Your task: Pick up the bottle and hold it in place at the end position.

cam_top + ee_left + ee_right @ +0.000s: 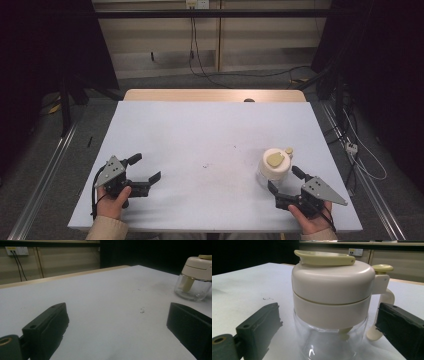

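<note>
On the near right part of the table (200, 130), I have one thing to handle: a small chopper jar (274, 165) with a clear glass-like bowl, a cream lid in two stacked sections, a yellow-green flap on top and a cream side handle (384, 315).

Position, relative to the jar:
- My right gripper (282, 181) sits just in front of the jar, on my side of it. Its jaws stand spread wide, with nothing between the pads. In the right gripper view the jar (332, 305) stands between the two jaws but farther out, and neither jaw touches it.
- My left gripper (145, 170) rests well apart from the jar, on the far side of the table's width. Its jaws are also spread wide and empty. In the left gripper view the jar (196, 277) shows far off at the upper right.

Handling judgement:
- The bowl looks rigid, smooth and breakable; I expect it to slip under hard pads.
- The lid assembly looks top-heavy, so a low grip may tip it.
- I would close on the cream lid band, where the wall is opaque and less slick, or take the side handle.
- The lid may lift off; I would steady the bowl with the other gripper.
</note>
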The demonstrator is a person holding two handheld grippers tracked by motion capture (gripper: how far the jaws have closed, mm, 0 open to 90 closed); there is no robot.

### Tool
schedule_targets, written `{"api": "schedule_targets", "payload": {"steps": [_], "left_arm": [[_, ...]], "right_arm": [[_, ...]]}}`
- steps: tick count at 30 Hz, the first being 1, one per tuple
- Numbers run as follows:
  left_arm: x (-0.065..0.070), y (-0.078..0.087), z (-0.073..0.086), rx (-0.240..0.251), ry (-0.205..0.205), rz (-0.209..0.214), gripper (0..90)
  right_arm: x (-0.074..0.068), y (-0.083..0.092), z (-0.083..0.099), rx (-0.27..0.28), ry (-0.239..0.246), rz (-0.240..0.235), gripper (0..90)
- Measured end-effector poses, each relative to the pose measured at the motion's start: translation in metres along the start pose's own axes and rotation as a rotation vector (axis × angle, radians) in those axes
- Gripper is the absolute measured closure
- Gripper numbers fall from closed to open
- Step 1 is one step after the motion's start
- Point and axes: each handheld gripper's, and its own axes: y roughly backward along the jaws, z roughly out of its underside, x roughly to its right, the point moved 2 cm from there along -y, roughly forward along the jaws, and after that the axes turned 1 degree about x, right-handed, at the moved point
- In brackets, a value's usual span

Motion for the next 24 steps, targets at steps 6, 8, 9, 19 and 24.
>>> {"api": "schedule_targets", "payload": {"steps": [6, 8, 9, 19, 24], "left_arm": [[0.000, 0.000, -0.001, 0.001, -0.010, 0.004, 3.9], [0.001, 0.000, -0.001, 0.000, -0.012, 0.007, 3.9], [0.001, 0.000, -0.001, 0.001, -0.013, 0.007, 3.8], [0.003, -0.004, -0.001, -0.002, -0.013, 0.013, 3.9], [0.002, -0.003, 0.000, -0.006, -0.017, 0.014, 3.9]], "right_arm": [[-0.001, -0.002, 0.001, -0.018, 0.004, -0.008, 5.2], [-0.001, -0.003, 0.001, -0.020, 0.004, -0.009, 5.2], [-0.001, -0.003, 0.001, -0.022, 0.003, -0.009, 5.2], [0.004, -0.009, 0.004, -0.071, -0.004, 0.012, 4.9], [0.004, -0.016, 0.002, -0.086, -0.001, 0.008, 5.0]]}}
